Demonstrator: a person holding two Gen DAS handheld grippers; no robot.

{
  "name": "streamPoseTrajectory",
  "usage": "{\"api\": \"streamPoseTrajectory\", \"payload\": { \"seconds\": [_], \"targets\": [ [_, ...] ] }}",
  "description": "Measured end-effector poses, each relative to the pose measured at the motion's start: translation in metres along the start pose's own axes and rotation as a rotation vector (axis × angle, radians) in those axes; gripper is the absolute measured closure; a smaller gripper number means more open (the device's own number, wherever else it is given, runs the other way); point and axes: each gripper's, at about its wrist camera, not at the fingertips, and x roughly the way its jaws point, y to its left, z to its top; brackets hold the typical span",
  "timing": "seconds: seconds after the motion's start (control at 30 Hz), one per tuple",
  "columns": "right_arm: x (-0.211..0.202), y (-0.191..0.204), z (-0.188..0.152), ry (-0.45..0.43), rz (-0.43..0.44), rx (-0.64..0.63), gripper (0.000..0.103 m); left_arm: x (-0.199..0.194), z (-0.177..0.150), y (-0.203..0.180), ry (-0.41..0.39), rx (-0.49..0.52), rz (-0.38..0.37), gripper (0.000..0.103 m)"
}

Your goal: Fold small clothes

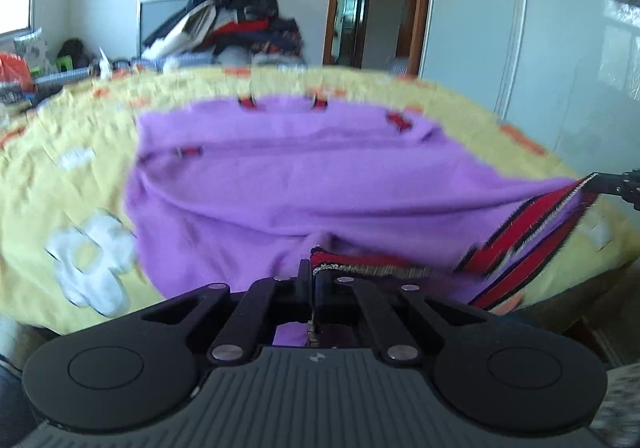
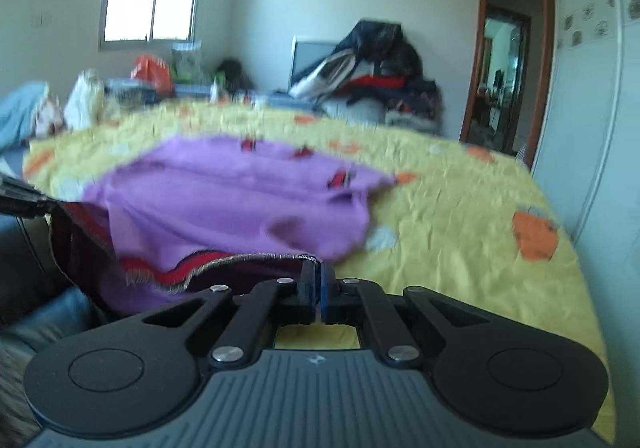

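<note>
Left gripper (image 1: 311, 274) and right gripper (image 2: 319, 276), fingers pinched together on the red-striped hem of a purple knitted garment (image 1: 280, 183), which drapes over a yellow flower-printed bedspread (image 2: 460, 215).

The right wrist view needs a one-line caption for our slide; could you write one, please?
Right tongs shut on the red-trimmed hem of a purple garment spread over a yellow bedspread.

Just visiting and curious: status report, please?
Left hand-held gripper and right hand-held gripper both shut on purple garment, red trim edge. Garment on yellow bedspread. Nothing in the way.
</note>
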Motion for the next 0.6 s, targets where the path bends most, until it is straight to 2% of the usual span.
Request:
{"api": "streamPoseTrajectory", "payload": {
  "seconds": [0.1, 0.2, 0.27, 0.3, 0.33, 0.37, 0.4, 0.43, 0.5, 0.57, 0.6],
  "targets": [
    [-0.029, -0.005, 0.017, -0.068, 0.035, 0.062, 0.103, -0.038, 0.015, 0.008, -0.034, -0.006, -0.001, 0.1],
    [-0.049, -0.006, 0.029, -0.099, 0.058, 0.078, 0.103, -0.064, 0.027, 0.02, -0.018, -0.029, -0.03, 0.101],
    [-0.044, -0.001, 0.025, -0.052, 0.033, 0.006, 0.103, -0.07, 0.026, 0.026, 0.02, -0.02, -0.033, 0.101],
    [-0.034, -0.002, 0.021, 0.02, 0.065, -0.007, 0.102, -0.069, 0.021, 0.03, 0.057, -0.006, -0.024, 0.101],
    [-0.024, -0.004, 0.015, 0.082, 0.088, -0.003, 0.098, -0.066, 0.013, 0.032, 0.109, 0.024, -0.025, 0.101],
    [-0.015, -0.002, 0.007, 0.114, 0.075, -0.008, 0.093, -0.064, 0.002, 0.035, 0.152, 0.063, -0.005, 0.101],
    [-0.006, -0.001, -0.001, 0.139, 0.065, -0.003, 0.073, -0.062, -0.011, 0.039, 0.206, 0.082, 0.017, 0.1],
    [0.003, -0.003, -0.008, 0.16, 0.074, 0.025, 0.041, -0.059, -0.023, 0.045, 0.258, 0.08, 0.031, 0.101],
    [0.023, -0.011, -0.019, 0.184, 0.102, 0.109, 0.008, -0.057, -0.044, 0.057, 0.316, 0.074, 0.072, 0.101],
    [0.038, -0.024, -0.027, 0.153, 0.134, 0.222, 0.008, -0.057, -0.051, 0.071, 0.344, 0.055, 0.085, 0.1],
    [0.047, -0.03, -0.029, 0.147, 0.169, 0.282, 0.009, -0.06, -0.05, 0.08, 0.321, 0.032, 0.102, 0.1]
  ]
}}
